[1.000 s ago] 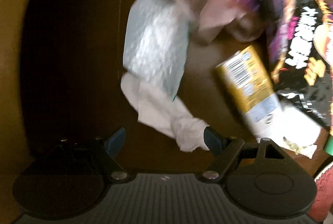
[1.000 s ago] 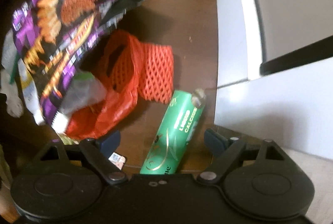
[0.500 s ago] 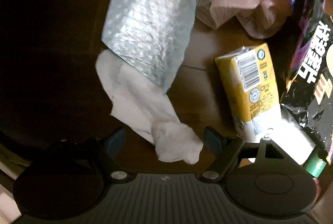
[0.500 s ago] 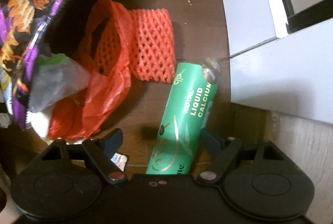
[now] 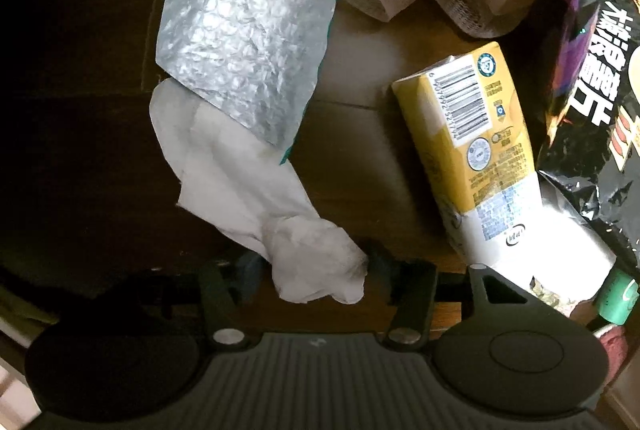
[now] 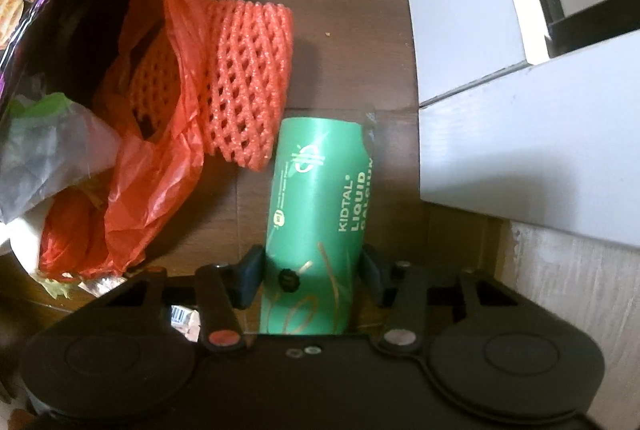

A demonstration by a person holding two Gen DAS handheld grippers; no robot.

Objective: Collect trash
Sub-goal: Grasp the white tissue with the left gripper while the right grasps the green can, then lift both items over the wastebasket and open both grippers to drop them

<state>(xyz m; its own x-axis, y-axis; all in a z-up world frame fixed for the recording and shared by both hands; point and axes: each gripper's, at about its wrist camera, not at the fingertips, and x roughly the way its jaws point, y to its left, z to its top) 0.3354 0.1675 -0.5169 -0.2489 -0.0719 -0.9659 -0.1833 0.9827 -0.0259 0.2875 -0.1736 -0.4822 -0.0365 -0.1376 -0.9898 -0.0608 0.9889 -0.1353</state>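
Printed in pale letters along the green tube (image 6: 316, 214): "KIDTAL" and "LIQUID", a third line cut off at its 3 o'clock edge. On the yellow carton (image 5: 472, 146): a barcode, digits too small to read. Across the black snack bag (image 5: 596, 78) at 3 o'clock: large white Chinese characters.
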